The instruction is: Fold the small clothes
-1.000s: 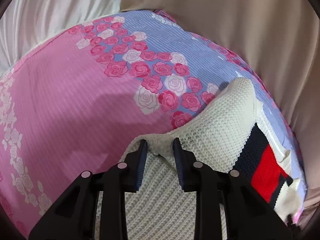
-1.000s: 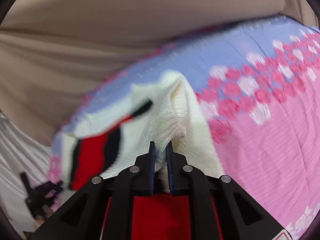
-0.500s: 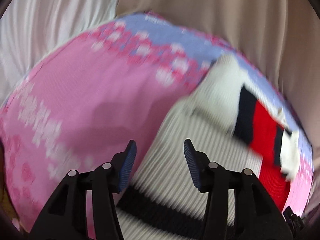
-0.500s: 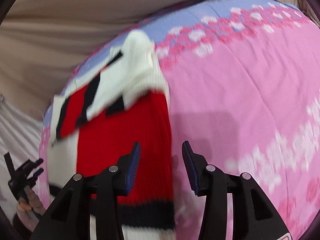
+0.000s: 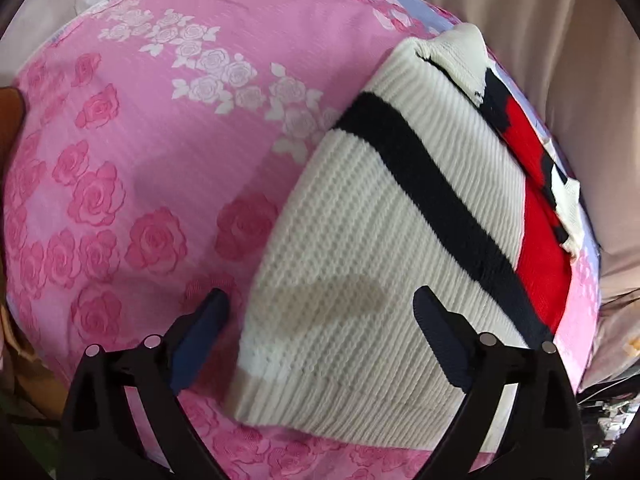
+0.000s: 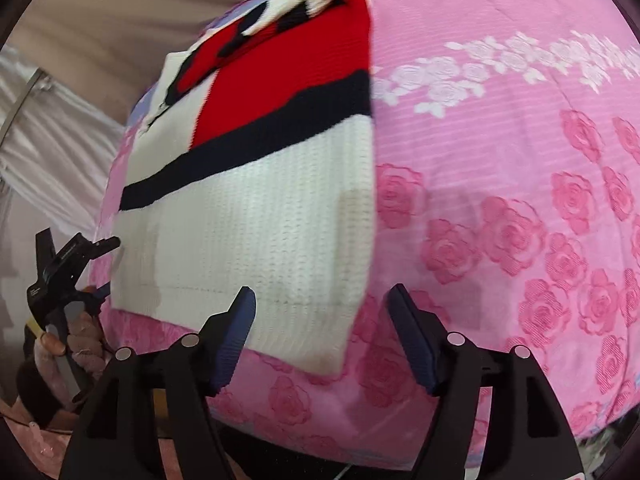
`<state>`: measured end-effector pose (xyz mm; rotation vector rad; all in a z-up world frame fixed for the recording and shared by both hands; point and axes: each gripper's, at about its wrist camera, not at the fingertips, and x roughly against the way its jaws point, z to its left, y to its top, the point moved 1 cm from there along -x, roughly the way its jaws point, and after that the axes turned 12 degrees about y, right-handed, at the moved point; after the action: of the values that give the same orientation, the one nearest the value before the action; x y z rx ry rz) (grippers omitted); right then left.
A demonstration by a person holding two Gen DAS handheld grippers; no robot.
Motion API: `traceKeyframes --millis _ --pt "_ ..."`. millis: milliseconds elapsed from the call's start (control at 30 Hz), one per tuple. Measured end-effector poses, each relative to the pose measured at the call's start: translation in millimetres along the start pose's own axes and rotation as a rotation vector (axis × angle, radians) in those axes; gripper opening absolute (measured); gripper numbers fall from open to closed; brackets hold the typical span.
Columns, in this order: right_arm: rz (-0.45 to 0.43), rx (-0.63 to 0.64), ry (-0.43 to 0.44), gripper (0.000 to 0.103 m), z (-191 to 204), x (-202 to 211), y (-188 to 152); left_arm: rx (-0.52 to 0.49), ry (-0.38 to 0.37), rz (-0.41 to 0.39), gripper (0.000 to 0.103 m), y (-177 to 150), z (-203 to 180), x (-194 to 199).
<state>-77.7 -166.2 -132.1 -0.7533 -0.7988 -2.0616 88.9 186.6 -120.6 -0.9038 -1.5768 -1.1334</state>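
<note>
A small knit sweater [image 5: 360, 248], cream with a navy stripe and a red block, lies folded flat on the pink rose-print cloth [image 5: 132, 152]. It also shows in the right wrist view [image 6: 260, 184], with sleeves folded in at the far end. My left gripper [image 5: 320, 316] is open and empty, hovering over the sweater's near hem. My right gripper [image 6: 320, 312] is open and empty above the sweater's near right corner. The left gripper also shows at the left edge of the right wrist view [image 6: 68, 264], held in a hand.
The pink cloth [image 6: 520, 200] covers the table, with a lilac band at the far edge. Beige and white curtains [image 5: 580, 60] hang behind. The table's near edge [image 6: 360, 456] drops off just below my right gripper.
Both grippers let go of the sweater, opened wide and pulled back toward the near hem. The sweater now lies flat and folded.
</note>
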Motion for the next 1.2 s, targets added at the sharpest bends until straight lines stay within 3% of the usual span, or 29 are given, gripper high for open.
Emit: traceKeyframes --millis 67,100,133,200,233,467,500,700,833,933,1000,1067,1133,1200 --pt "-0.011 0.04 0.001 0.059 5 -7 6 -0.003 0.025 -0.011 0.087 0 -4 0" --pt "-0.003 0.04 -0.004 0.027 3 -9 8 0.009 0.044 -0.023 0.074 0 -3 0" --pt "0.011 0.018 0.01 0.011 -1 -11 10 0.019 0.05 -0.031 0.064 1 -3 1" --pt "-0.026 -0.02 0.054 0.005 -5 -1 16 0.041 0.021 -0.007 0.016 4 1 2" --pt "-0.042 -0.005 0.053 0.004 -3 7 18 0.076 -0.044 0.028 0.012 4 6 4" --pt "-0.056 0.107 0.006 0.004 1 71 16 0.08 -0.102 0.015 0.01 -36 9 51" --pt "-0.045 0.122 -0.005 0.004 -1 79 11 0.069 -0.101 0.026 0.005 -44 9 56" --pt "0.049 0.129 -0.035 0.004 -20 103 -26 -0.01 -0.071 0.112 0.005 -116 11 64" --pt "0.126 0.103 -0.028 0.004 -44 100 -51 0.008 -0.081 0.144 0.006 -143 19 60" --pt "0.123 0.086 -0.049 0.011 -53 92 -44 0.066 -0.061 0.136 0.019 -140 22 53" --pt "0.124 0.066 -0.047 0.013 -58 87 -40 0.075 -0.05 0.104 0.037 -135 21 52" --pt "0.13 0.055 -0.028 0.016 -60 84 -42 0.078 -0.058 0.077 0.046 -130 22 52" --pt "0.141 0.035 -0.003 0.03 -61 79 -44 0.086 -0.064 0.079 0.052 -125 18 46" --pt "0.148 0.026 0.022 0.036 -62 75 -45 0.09 -0.087 0.099 0.059 -123 14 36"
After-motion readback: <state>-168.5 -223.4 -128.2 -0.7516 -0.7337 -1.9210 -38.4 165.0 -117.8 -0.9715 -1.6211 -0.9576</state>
